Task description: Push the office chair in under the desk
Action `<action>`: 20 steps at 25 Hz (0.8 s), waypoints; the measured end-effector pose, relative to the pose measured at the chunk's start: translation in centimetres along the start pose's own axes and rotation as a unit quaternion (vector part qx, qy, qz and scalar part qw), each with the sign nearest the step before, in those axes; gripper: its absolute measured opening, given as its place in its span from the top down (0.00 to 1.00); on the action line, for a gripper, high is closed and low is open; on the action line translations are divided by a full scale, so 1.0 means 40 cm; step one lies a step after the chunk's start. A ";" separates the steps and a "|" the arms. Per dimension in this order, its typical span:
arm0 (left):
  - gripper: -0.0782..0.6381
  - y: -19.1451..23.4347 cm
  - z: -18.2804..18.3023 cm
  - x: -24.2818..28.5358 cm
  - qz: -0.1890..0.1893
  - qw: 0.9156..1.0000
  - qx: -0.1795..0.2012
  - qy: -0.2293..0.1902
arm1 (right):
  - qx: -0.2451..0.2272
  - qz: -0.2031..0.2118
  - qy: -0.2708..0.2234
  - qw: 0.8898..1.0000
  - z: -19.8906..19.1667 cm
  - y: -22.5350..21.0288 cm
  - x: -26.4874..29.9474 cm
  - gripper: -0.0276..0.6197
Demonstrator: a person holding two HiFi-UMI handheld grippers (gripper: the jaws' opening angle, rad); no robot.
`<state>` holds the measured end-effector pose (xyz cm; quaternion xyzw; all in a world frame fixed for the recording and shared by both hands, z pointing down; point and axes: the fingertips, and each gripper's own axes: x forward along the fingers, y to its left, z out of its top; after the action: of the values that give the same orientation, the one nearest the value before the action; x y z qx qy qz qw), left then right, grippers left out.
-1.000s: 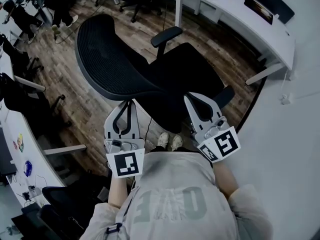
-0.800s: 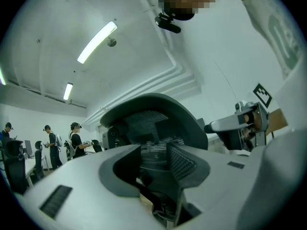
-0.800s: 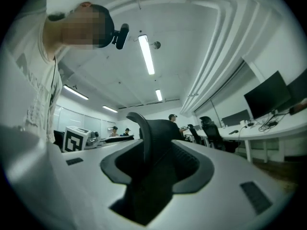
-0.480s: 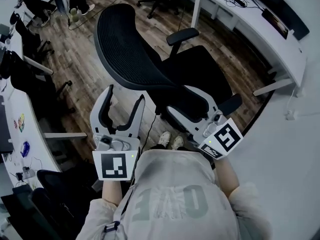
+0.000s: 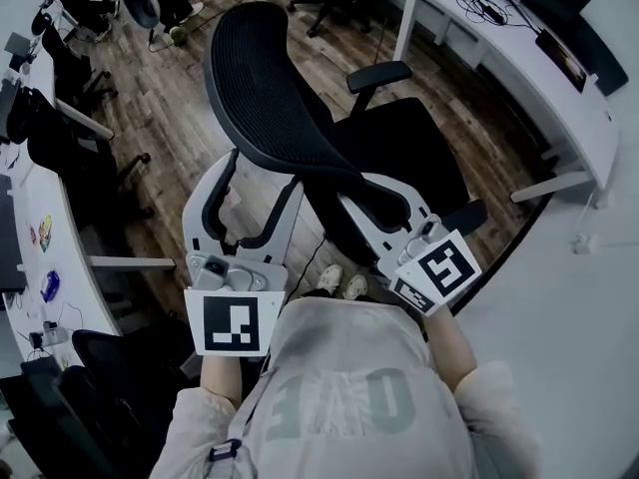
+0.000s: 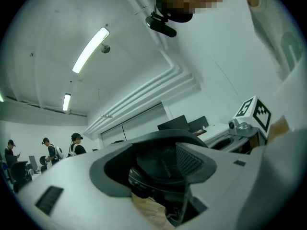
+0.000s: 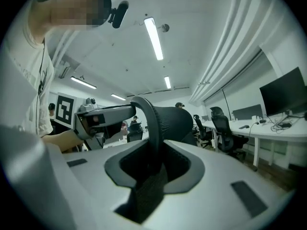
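Standing behind the office chair (image 5: 300, 118), a person in a light shirt (image 5: 344, 397) holds both grippers up to the lower edge of its black mesh back. The left gripper (image 5: 262, 173) is at the back's lower left side with its jaws spread wide. In the left gripper view, the left gripper (image 6: 158, 162) shows the dark back of the chair (image 6: 168, 159) in the open gap between its jaws.

The right gripper (image 5: 377, 203) is at the lower right side of the back, jaws also apart. In the right gripper view, the right gripper (image 7: 153, 171) has the curved rim of the chair (image 7: 177, 119) running down into the gap between its jaws, with mesh filling the space. Whether the pads press on the rim cannot be told.

The chair stands on the wooden floor (image 5: 170, 138), seat turned toward the long white desk (image 5: 519, 68) at the upper right. It is clear of the desk and not under it. One armrest (image 5: 379, 74) points toward the desk's leg (image 5: 407, 13). The person's shoes (image 5: 339, 282) show just behind the chair's base. Other black chairs (image 5: 70, 158) stand along a second desk (image 5: 60, 228) on the left.
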<state>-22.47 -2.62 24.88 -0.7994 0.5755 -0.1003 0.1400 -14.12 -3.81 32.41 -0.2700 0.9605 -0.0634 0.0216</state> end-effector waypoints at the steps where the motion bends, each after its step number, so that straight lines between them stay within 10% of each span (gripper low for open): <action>1: 0.50 0.000 0.001 0.007 -0.002 1.000 0.012 0.004 | 0.003 0.002 -0.002 1.000 -0.001 -0.004 -0.001 0.81; 5: 0.51 -0.005 0.010 0.031 -0.024 0.997 0.066 0.023 | 0.002 0.010 -0.004 1.000 0.002 -0.020 -0.004 0.81; 20: 0.56 -0.075 0.036 0.209 -0.085 0.993 0.077 0.007 | -0.001 -0.033 -0.007 0.999 0.014 -0.220 -0.044 0.81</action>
<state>-16.66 -9.48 24.55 -0.8316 0.4968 -0.1620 0.1881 -8.03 -10.42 33.03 -0.3025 0.9508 -0.0615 0.0259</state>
